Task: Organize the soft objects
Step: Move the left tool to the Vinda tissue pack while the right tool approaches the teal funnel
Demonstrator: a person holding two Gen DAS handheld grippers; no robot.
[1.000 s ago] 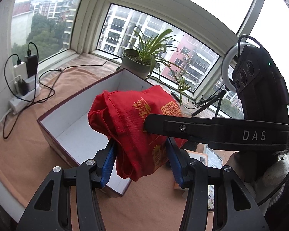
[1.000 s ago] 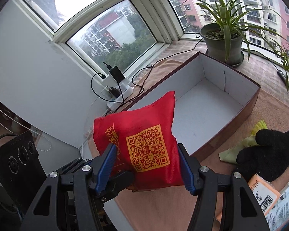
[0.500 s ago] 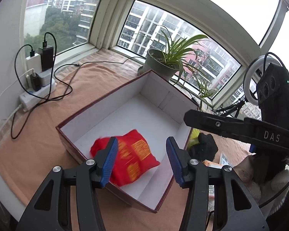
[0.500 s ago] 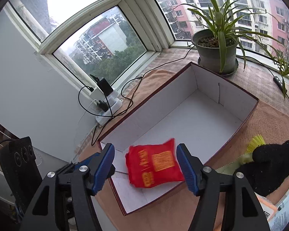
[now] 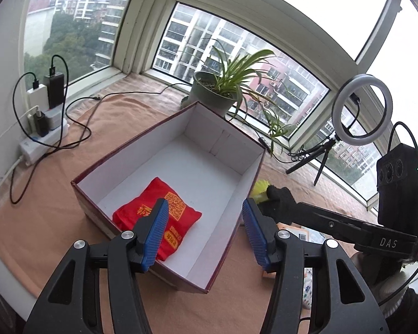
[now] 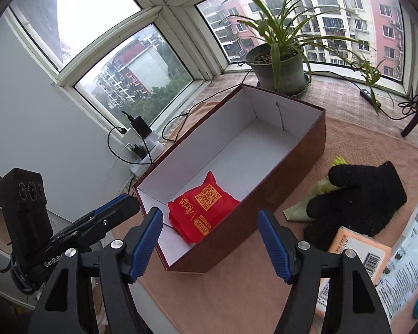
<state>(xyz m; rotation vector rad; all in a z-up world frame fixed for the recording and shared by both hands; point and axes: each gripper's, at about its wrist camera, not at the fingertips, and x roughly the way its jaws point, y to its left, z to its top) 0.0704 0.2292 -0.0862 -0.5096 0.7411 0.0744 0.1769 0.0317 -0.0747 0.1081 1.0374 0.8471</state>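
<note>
Biggest risk I'm seeing: the black glove is sitting half on top of a yellow-green cloth and butting up against an orange packet, so a sloppy pinch is probably dragging the cloth or the packet along with it, or only catching a floppy finger that slips out on the way over. The box wall is also right beside the glove, so a low swing could be clipping the rim and shoving the whole box across the brown mat.

Both tools are empty right now. The left gripper is hanging with its blue jaws apart and opening wider, nothing between them. Same deal with the right gripper: jaws apart and opening, nothing pinched.

The red pouch is lying flat on the box floor in the near corner, below and just ahead of both grippers, not touching either one. The glove is lying outside the box, off to the right of the right gripper, near it but clear of its jaws.
</note>
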